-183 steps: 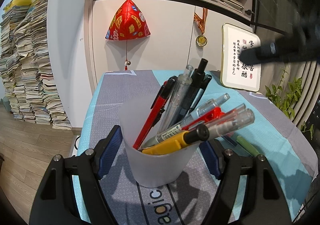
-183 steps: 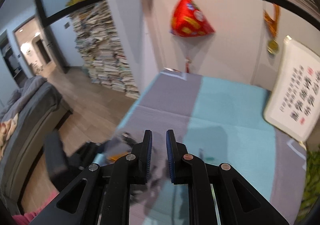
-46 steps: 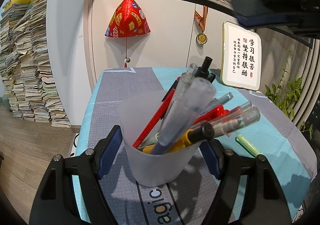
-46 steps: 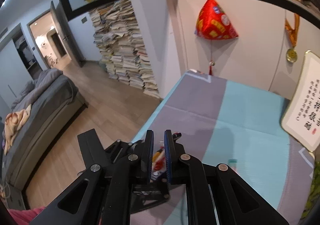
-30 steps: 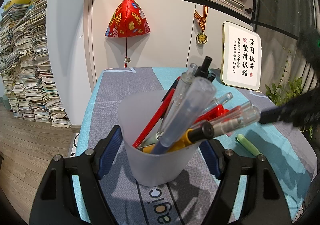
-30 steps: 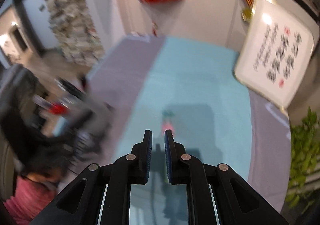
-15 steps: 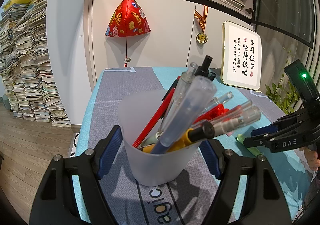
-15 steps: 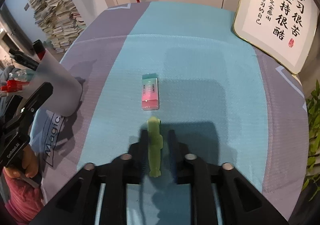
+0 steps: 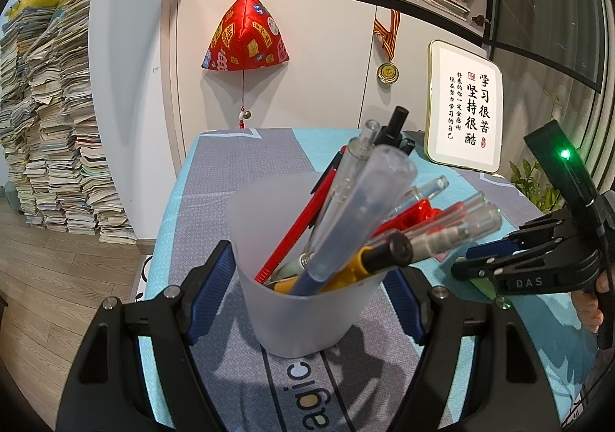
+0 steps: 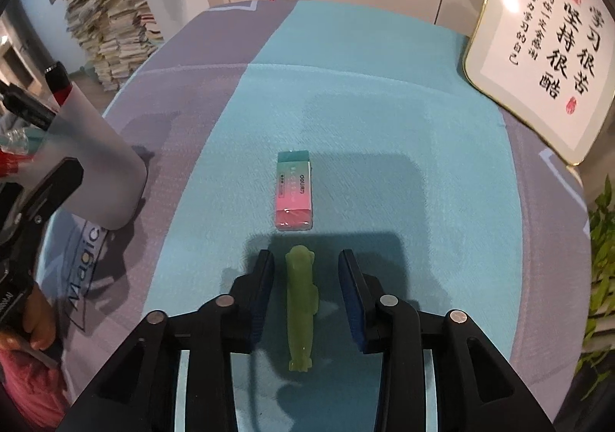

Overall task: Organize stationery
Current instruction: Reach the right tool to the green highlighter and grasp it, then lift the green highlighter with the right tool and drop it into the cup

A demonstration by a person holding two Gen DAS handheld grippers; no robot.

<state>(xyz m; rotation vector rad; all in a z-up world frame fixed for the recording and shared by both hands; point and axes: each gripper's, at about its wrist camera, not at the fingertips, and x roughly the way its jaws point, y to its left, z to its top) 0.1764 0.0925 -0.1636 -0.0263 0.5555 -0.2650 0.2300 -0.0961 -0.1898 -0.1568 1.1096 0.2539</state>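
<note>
Surface point(image 10: 384, 93) is covered with a teal and grey cloth. A framed calligraphy board point(image 10: 546, 59) leans at its far right edge, with a gold medal point(image 9: 387, 72) hanging on the white cabinet behind and a red pyramid ornament point(image 9: 246, 36) hanging left of it. Tall stacks of books and papers point(image 9: 50, 132) stand on the floor to the left, and green plant leaves point(image 10: 603, 239) show at the right edge. A pink and teal eraser point(image 10: 293, 190) lies flat mid-surface, just beyond the tip of a green pen-like item point(image 10: 301, 307); the two are near but apart. The green item lies lengthwise between the right hand-held gripper point(image 10: 306, 261) fingers, gaps on both sides, so the pads are not pressing it; jaws spread, having just been closing a little. Nothing blocks that gripper's path to it. The left hand-held gripper point(image 9: 307, 278) is clamped on a frosted plastic pen cup point(image 9: 307, 270), blue pads against both walls; the cup stands on the grey part of the cloth and is crammed with pens point(image 9: 361, 209) leaning right. Compared with six seconds ago, the cup holds one more thick translucent pen, the right gripper has gone from closed in mid-air to low over the surface, and only the green item and the eraser remain loose.
</note>
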